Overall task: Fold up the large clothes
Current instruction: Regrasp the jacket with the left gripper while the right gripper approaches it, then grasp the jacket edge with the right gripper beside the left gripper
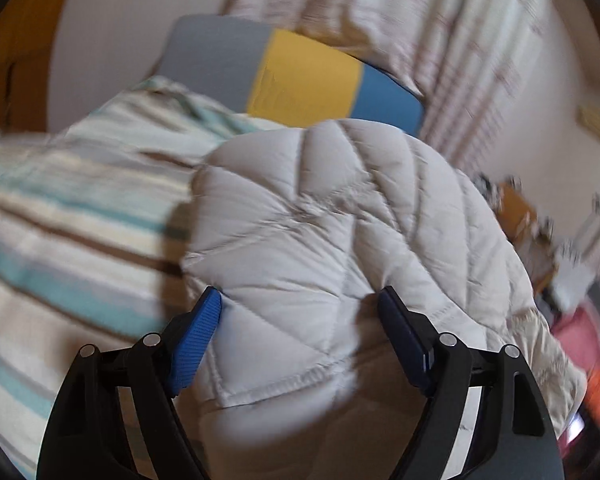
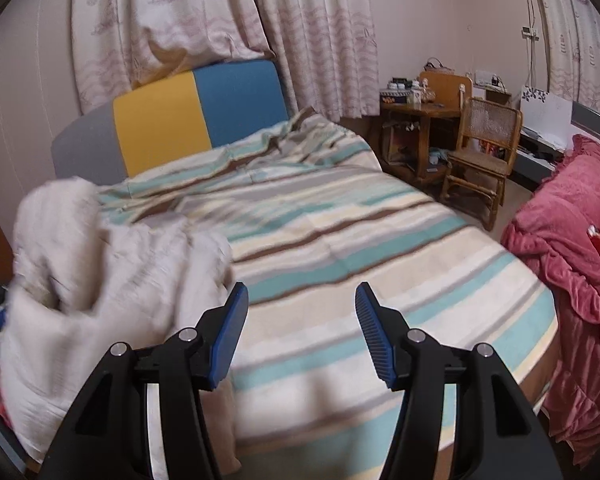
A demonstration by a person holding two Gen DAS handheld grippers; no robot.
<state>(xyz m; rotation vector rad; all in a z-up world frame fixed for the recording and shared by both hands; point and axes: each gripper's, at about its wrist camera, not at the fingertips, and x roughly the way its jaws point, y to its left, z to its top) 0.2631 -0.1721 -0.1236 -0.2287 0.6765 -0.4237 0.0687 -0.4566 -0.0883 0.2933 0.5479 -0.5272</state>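
We find the quilted jacket (image 1: 340,232) bunched mid-frame on the striped bed (image 2: 360,248). Left gripper (image 1: 300,304) and right gripper (image 2: 300,300) gape wide, empty. Risk: slippery padding escaping a shallow pinch.

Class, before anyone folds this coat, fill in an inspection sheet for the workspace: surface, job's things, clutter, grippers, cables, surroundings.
Surface: bed with teal, brown and cream striped cover, mostly bare.
Job's things: off-white quilted puffer jacket, bunched at the bed's left edge, unfolded.
Clutter: nothing seen on the bed besides the jacket.
Grippers: left gripper open, jacket lying between its fingers; right gripper open above the cover, holding nothing.
Cables: wires hang down the far wall.
Surroundings: grey, yellow and blue headboard, patterned curtains, wooden chair, cluttered wooden table, pink ruffled blanket.
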